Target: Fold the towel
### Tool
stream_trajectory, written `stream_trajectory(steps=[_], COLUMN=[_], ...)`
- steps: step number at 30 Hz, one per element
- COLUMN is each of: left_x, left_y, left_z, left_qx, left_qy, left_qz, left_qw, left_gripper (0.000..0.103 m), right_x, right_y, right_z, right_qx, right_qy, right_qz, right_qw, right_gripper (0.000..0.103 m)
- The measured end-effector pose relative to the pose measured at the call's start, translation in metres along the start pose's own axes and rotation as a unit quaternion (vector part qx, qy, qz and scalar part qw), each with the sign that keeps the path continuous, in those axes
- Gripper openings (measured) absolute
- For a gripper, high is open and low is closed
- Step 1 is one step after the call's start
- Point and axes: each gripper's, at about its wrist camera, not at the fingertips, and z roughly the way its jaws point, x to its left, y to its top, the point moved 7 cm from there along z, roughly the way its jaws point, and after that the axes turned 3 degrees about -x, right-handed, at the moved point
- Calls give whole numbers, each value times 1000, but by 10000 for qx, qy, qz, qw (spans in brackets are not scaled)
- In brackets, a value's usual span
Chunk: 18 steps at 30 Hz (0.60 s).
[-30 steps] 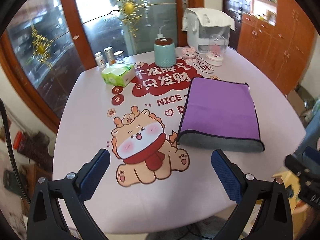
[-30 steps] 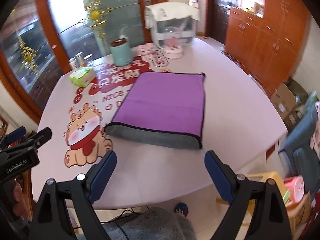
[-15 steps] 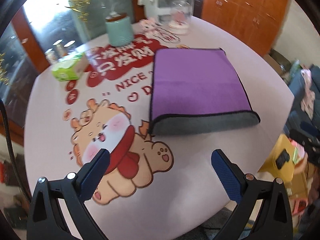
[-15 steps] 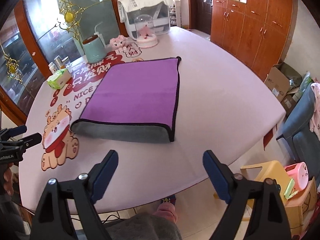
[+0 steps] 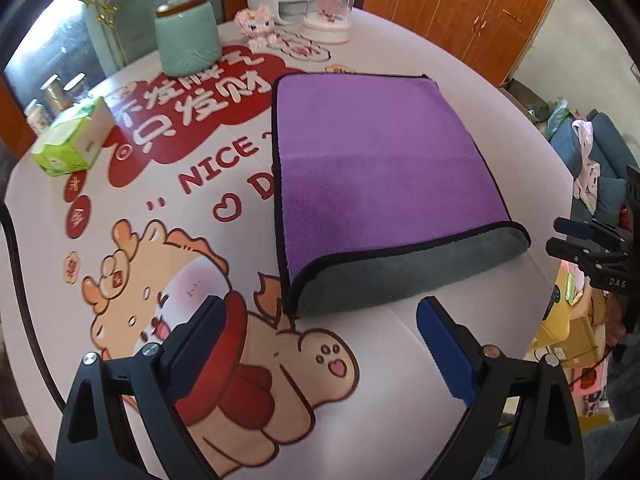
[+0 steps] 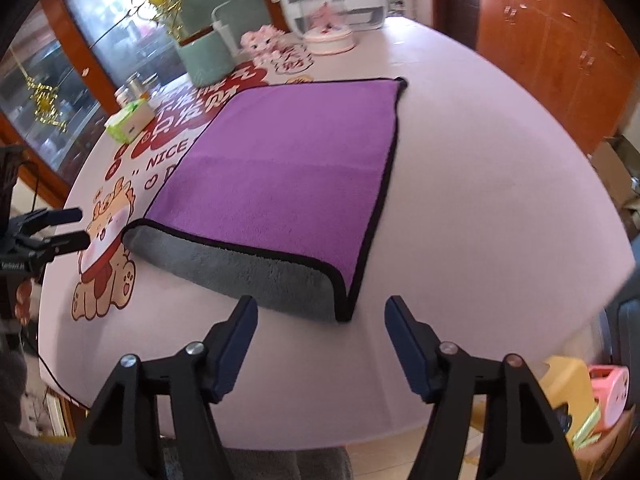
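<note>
Lying flat on the round bench (image 5: 400, 380), toward its right half: a purple towel (image 5: 380, 168) with black trim, already doubled over once, grey underside (image 5: 400, 276) curling out along the near fold. Covering part of the red lettering and just touching the cartoon dragon print (image 5: 168, 300).

Hovering near the towel's near-left corner: left hand-held gripper (image 5: 320, 320), jaws spread wide, holding nothing. Hovering near the near-right corner: right hand-held gripper (image 6: 320, 320), likewise wide open and empty, not touching cloth.

Standing well behind the towel: teal jar (image 5: 188, 40), pink plush toy (image 5: 256, 28), glass dome ornament (image 5: 330, 8). Sitting off to the left: green tissue box (image 5: 72, 140).

Judging the risks from here: pinching only the upper purple layer instead of both, leaving the grey layer behind and opening the fold. Closing on the rounded fold rather than a corner, likely bunching the thick pile. Lifting the two corners unevenly, skewing the edges. Dragging the towel across the smooth bench cover, possibly rucking the cover. Carrying the fold too far back, perhaps nudging the plush toy or dome.
</note>
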Motion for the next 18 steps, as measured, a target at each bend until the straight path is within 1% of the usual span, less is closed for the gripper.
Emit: stream_trajectory(steps=[1,3,4,6,8,10,12,13,15,18], left_x=[1,0,-1,-3,-5,-6,-6,-6,-8,-11], left_y=[2,4,5,8,10,12,15,16,18,19], left_z=[6,17,23,34,42,49,54,55,57,59], left_qx=[64,221,304,437,556,615,680,717,784,886], left_qy=[-27,-103,-136,-215,-303,-342,-398,-425,-483,-546], left_qz=[24,98,136,220,301,372,441,471,544,683], left_qw=[10000,9997,9994,9986,9975,9968,9959,9954,9943,9922], left_gripper=[91,87,84,79,76,74,70,67,66,61], right_x=[-1,-4,-5,-8,-9,-10,-10,-10,-9,-10], right_y=[2,5,6,9,10,11,12,12,13,13], right_z=[7,15,20,28,34,39,44,47,49,52], right_qx=[80,173,231,327,428,511,592,638,692,765], right_qy=[94,183,237,340,491,585,639,694,820,912], right_qz=[-48,-90,-112,-141,-158,-209,-270,-291,-298,-329], right_qw=[9999,9996,9994,9988,9977,9968,9958,9951,9938,9923], right_gripper=[62,56,54,47,45,42,36,34,28,26])
